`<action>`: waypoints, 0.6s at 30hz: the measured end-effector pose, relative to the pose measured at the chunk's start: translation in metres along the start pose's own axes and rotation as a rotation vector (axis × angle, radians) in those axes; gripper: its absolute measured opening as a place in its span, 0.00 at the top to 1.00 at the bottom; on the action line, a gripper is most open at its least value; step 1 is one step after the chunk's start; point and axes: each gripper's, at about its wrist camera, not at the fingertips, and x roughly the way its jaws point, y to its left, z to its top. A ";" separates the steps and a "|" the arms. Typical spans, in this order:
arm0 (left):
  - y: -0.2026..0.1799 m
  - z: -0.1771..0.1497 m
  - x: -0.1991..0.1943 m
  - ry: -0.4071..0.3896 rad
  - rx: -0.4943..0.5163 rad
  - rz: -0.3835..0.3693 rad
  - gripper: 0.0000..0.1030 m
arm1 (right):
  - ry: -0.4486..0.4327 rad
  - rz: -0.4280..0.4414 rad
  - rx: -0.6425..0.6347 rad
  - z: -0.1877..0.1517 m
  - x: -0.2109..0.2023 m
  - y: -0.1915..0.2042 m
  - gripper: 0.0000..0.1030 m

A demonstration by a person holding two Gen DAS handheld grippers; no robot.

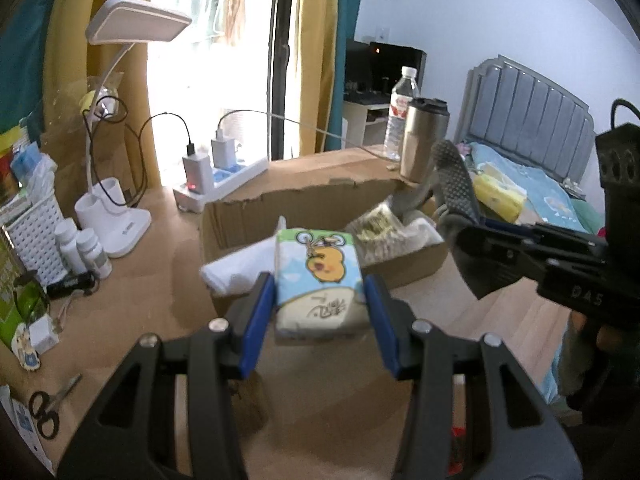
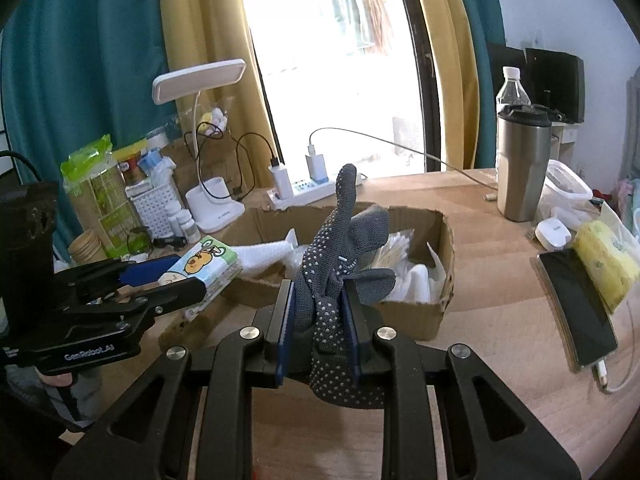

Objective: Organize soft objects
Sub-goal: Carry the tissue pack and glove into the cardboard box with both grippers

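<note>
My left gripper (image 1: pixel 320 296) is shut on a tissue pack (image 1: pixel 320 276) with a yellow cartoon duck, held above the desk in front of the open cardboard box (image 1: pixel 248 216). The pack also shows in the right wrist view (image 2: pixel 204 264), left of the box (image 2: pixel 440 280). My right gripper (image 2: pixel 318 304) is shut on a grey dotted glove (image 2: pixel 340 248) whose fingers stick upward, just in front of the box. The glove shows in the left wrist view (image 1: pixel 456 188) at right. The box holds white cloth (image 1: pixel 236 268) and a bag of cotton swabs (image 1: pixel 380 232).
A steel tumbler (image 2: pixel 522 164) and a water bottle (image 2: pixel 512 88) stand at back right. A phone (image 2: pixel 576 304) and a yellow tissue pack (image 2: pixel 604 260) lie right. A lamp (image 2: pixel 212 200), power strip (image 2: pixel 312 192), white basket (image 2: pixel 154 204) and pill bottles (image 1: pixel 86 252) stand left. Scissors (image 1: pixel 50 404) lie near left.
</note>
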 end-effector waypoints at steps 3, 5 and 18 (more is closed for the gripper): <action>0.003 0.007 0.005 -0.005 0.000 0.007 0.53 | -0.010 0.001 0.003 0.005 0.001 -0.002 0.77; 0.007 0.012 0.009 -0.006 -0.002 0.013 0.53 | -0.017 0.002 0.006 0.008 0.003 -0.005 0.77; 0.028 0.024 0.043 0.030 -0.011 0.038 0.53 | -0.033 0.016 0.037 0.021 0.017 -0.019 0.77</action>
